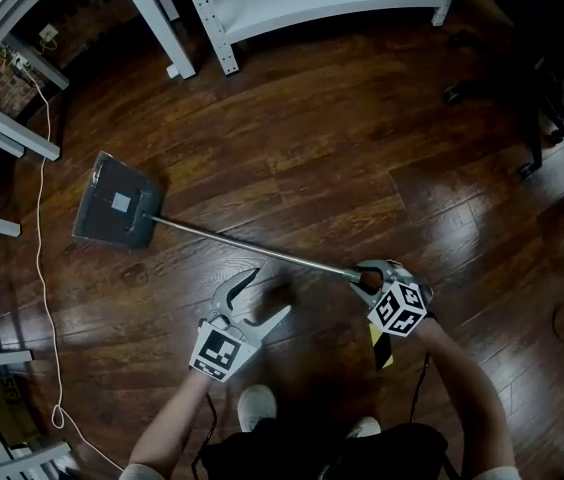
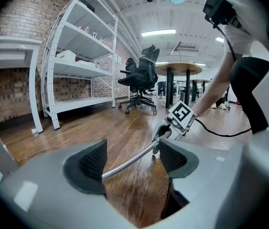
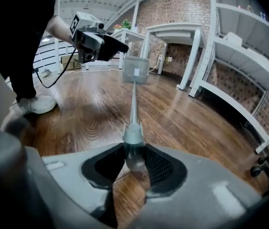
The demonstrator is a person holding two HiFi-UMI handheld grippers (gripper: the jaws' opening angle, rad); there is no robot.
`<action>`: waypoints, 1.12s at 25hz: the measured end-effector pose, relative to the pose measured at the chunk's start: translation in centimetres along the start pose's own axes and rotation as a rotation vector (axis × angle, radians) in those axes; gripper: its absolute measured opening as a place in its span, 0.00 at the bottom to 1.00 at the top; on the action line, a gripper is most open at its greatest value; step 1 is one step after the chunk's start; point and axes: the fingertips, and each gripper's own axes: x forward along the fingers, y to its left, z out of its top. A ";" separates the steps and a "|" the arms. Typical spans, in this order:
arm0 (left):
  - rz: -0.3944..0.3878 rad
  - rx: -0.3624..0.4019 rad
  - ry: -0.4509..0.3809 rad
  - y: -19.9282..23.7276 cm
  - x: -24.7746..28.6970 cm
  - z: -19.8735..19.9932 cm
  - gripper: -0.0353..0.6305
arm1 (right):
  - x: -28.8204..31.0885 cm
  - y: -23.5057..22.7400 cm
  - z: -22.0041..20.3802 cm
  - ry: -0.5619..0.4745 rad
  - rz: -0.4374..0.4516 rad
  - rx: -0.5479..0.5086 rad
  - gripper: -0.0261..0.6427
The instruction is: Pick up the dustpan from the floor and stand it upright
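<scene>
Dustpan [image 1: 117, 211] lies flat on wood floor [image 1: 362, 148], pan at floor's left side nr shelf legs [image 1: 154, 18], handle [image 1: 252, 249] running right. Right gripper [image 1: 367, 280] clamped on handle's end. Left gripper [image 1: 270, 290]: jaws apart, pads off the rod.

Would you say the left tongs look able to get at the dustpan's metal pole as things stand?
Probably yes: the left tongs stand open, facing the pole with nothing between, and the right tongs hold only its end grip, off to one side.
</scene>
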 end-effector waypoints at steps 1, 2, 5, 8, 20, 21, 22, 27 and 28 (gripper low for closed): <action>-0.002 -0.006 0.014 -0.2 -0.4 -0.1 0.60 | -0.7 0.0 0.4 -0.006 0.000 0.007 0.22; -0.003 -0.017 0.031 -0.3 -1.1 0.0 0.60 | -1.8 -0.1 1.2 -0.007 -0.001 0.022 0.22; 0.001 -0.060 0.056 -1.3 -4.2 3.5 0.60 | -7.6 -1.0 4.8 0.009 -0.018 0.065 0.21; -0.008 -0.082 0.059 -4.1 -7.2 9.4 0.59 | -16.3 -2.0 7.3 0.083 -0.070 0.037 0.21; 0.003 -0.154 0.062 -8.4 -21.3 34.6 0.59 | -42.6 -3.1 21.3 0.393 -0.157 -0.058 0.21; 0.008 -0.161 0.063 -8.6 -22.6 36.4 0.58 | -44.0 -2.7 23.1 0.408 -0.160 -0.070 0.21; 0.010 -0.169 0.062 -8.9 -23.8 38.2 0.58 | -45.1 -2.4 24.9 0.416 -0.162 -0.070 0.21; 0.026 -0.217 0.051 -8.9 -29.2 44.2 0.58 | -45.7 -1.0 32.5 0.408 -0.135 -0.056 0.21; 0.033 -0.224 0.046 -8.7 -30.0 45.1 0.58 | -45.3 -1.3 33.9 0.389 -0.135 -0.060 0.21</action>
